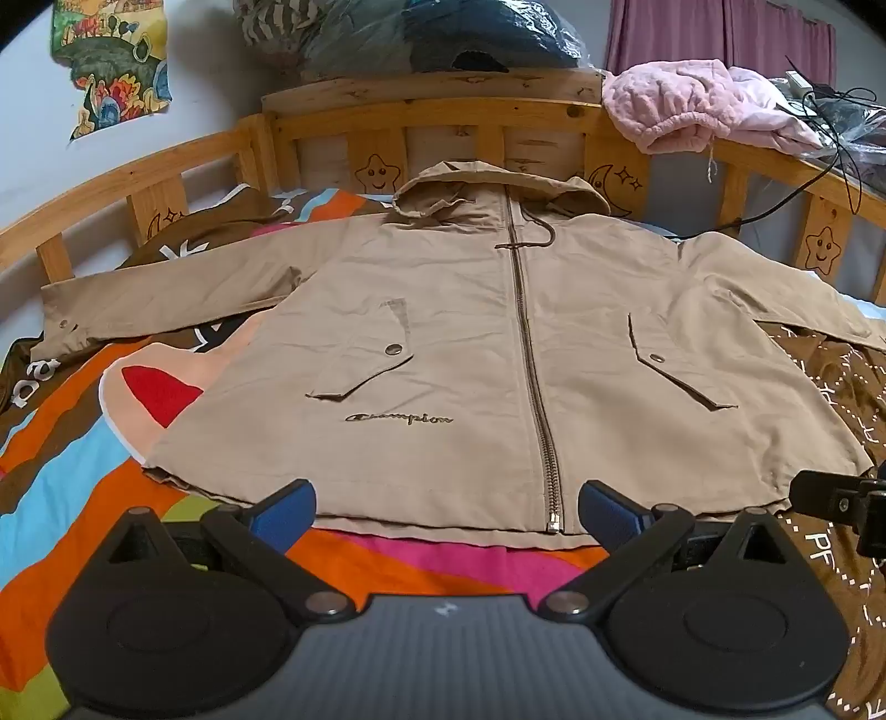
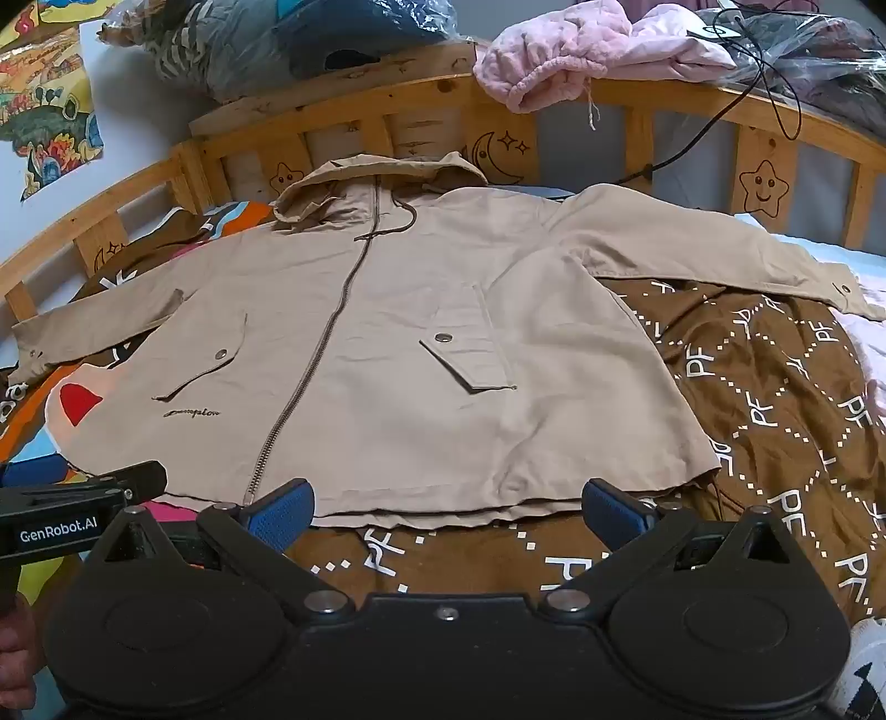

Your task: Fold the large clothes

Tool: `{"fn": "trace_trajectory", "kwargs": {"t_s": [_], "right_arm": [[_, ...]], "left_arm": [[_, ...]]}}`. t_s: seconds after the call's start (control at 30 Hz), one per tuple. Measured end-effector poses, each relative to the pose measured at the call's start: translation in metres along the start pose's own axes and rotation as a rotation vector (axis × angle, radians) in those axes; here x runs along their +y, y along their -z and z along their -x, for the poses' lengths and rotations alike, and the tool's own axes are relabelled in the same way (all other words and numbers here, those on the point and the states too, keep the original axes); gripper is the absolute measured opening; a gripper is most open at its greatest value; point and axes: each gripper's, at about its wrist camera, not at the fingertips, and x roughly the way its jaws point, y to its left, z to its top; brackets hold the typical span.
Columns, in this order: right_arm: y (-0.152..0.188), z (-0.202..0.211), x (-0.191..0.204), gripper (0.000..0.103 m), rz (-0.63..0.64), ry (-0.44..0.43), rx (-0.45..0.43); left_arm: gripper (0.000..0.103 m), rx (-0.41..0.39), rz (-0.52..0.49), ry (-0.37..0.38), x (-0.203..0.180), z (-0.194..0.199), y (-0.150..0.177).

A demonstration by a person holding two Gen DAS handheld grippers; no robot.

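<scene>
- Two grippers are above the near edge of the bed, both with the jaws spread wide and nothing between them
- The left gripper [image 1: 446,512] has blue pads [image 1: 282,512], and it hangs over the bottom hem of the jacket, close to the lower end of the zipper [image 1: 529,360]; whether the pads touch the cloth, I cannot tell
- The right gripper [image 2: 448,509] has the same blue pads [image 2: 614,507], and it is over the hem on the right half of the jacket, also holding nothing
- In the right wrist view the left gripper appears at the left edge, with the label "GenRobot.AI" on its black body
- The beige hooded jacket [image 1: 470,343] lies flat on the bed with the front up, zipped closed, the hood [image 1: 487,188] toward the headboard and both sleeves spread out to the sides
- It has two flap pockets with snap buttons, and the word "Champion" [image 1: 400,419] is stitched near the hem
- Under the jacket there is a colourful striped blanket [image 1: 72,471] on the left and a brown patterned blanket [image 2: 775,399] on the right
- The wooden headboard [image 1: 443,119] has stars and moons drawn on it
- On top of the headboard lie a pink fluffy garment [image 1: 681,105] and clothes in plastic bags [image 1: 421,33]
</scene>
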Motion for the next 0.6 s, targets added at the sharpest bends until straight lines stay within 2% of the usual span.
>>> {"fn": "trace_trajectory", "kwargs": {"t_s": [0.6], "right_arm": [[0.0004, -0.0008, -0.0003, 0.102, -0.003, 0.0, -0.007]], "left_arm": [[0.102, -0.01, 0.0, -0.002, 0.0058, 0.0025, 0.0001]]}}
